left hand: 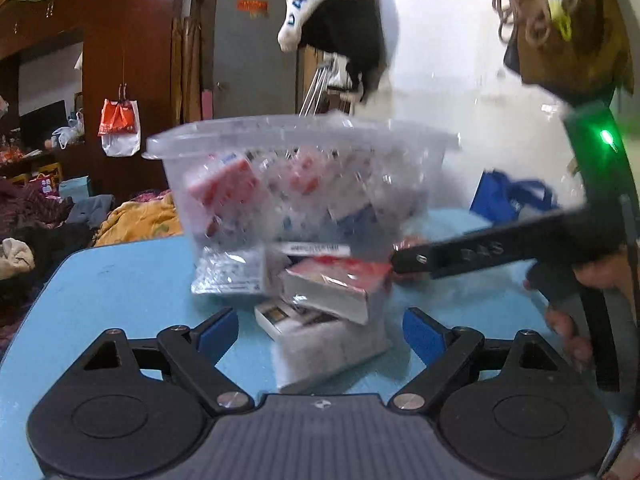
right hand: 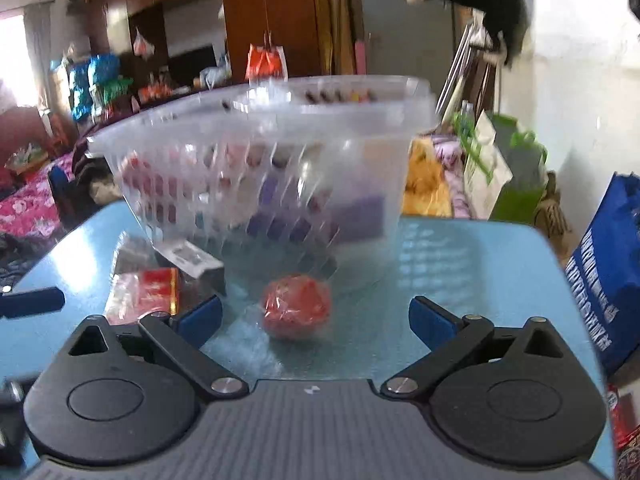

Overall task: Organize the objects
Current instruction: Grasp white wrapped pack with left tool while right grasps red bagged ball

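Observation:
A clear plastic basket (left hand: pixel 300 184) (right hand: pixel 260 168) stands on the blue table (left hand: pixel 120 288) (right hand: pixel 460 264) with red, white and purple boxes inside. In front of it lie a red-and-white box (left hand: pixel 336 284), a small box (left hand: pixel 288 316) and a clear packet (left hand: pixel 228 276). My left gripper (left hand: pixel 320 334) is open, low over the table, with these boxes just ahead of its blue pads. My right gripper (right hand: pixel 316 320) (left hand: pixel 480 256) is open, and a red wrapped ball (right hand: pixel 296 306) lies between and just beyond its fingertips. A red packet (right hand: pixel 148 292) lies to the left of it.
A blue bag (right hand: pixel 608 280) (left hand: pixel 512 196) stands at the table's right edge and a green-and-white bag (right hand: pixel 492 168) behind it. A bed with piled clothes (left hand: pixel 136 216) lies beyond the left edge. A hand (left hand: pixel 568 328) holds the right gripper.

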